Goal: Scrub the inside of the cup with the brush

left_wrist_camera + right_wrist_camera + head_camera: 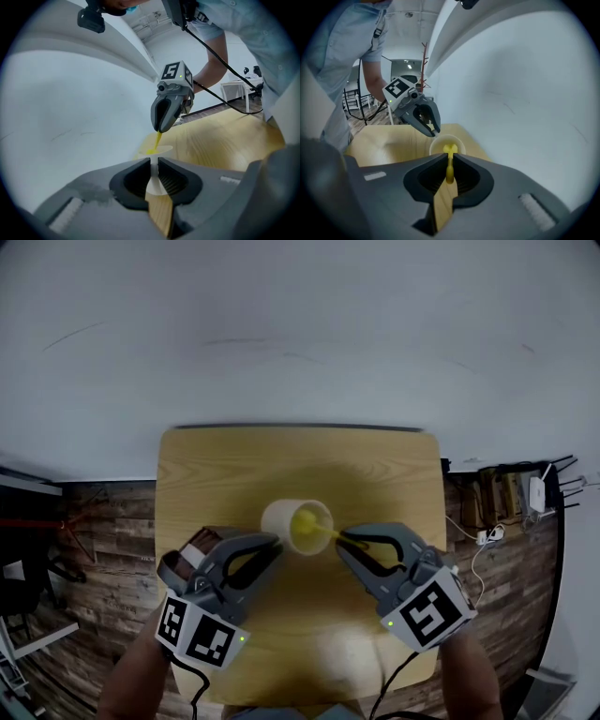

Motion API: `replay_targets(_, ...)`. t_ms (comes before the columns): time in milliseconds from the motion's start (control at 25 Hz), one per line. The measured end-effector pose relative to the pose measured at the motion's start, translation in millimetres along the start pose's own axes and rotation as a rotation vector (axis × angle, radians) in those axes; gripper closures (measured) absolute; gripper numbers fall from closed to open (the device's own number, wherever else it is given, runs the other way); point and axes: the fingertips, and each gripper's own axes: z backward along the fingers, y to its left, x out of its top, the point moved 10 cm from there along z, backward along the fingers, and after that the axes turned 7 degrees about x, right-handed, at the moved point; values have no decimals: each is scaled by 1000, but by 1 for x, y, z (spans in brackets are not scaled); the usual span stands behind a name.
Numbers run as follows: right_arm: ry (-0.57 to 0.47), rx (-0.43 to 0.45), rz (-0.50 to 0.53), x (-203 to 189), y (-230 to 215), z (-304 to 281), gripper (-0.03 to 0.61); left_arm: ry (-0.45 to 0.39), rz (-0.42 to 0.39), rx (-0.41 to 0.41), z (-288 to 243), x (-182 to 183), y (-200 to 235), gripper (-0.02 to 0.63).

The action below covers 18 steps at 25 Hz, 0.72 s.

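The cup (292, 519) sits over the middle of the bench (384, 470), tipped so its mouth faces the right tool (343, 542). Whether its base touches the wood I cannot tell. The left tool (273, 541) comes in from the near left corner and is closed on the cup's wall at the rim; in the left gripper view the thin white wall is pinched between the two pads. The right tool, coming from the near right corner, is clamped on the handle of the yellow brush (317, 532), and the brush's head is inside the cup, against its inner wall.
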Motion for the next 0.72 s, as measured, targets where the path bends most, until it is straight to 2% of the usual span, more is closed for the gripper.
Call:
replay_targets(160, 111, -5, 67, 0, -3, -10, 538, 2, -10, -13, 1, -1, 2, 538)
replay_targets(280, 206, 19, 21, -1, -2, -16, 538, 0, -18, -15, 1, 0, 1, 538)
replay_targets(360, 233, 53, -31, -1, 0, -20, 540, -3, -21, -17, 0, 1, 0, 538)
replay_targets(520, 237, 108, -130, 0, 2, -24, 540, -11, -28, -21, -3, 3, 0, 538)
replay_targets(720, 170, 176, -227, 3, 1, -22, 540, -12, -31, -39, -3, 3, 2, 538)
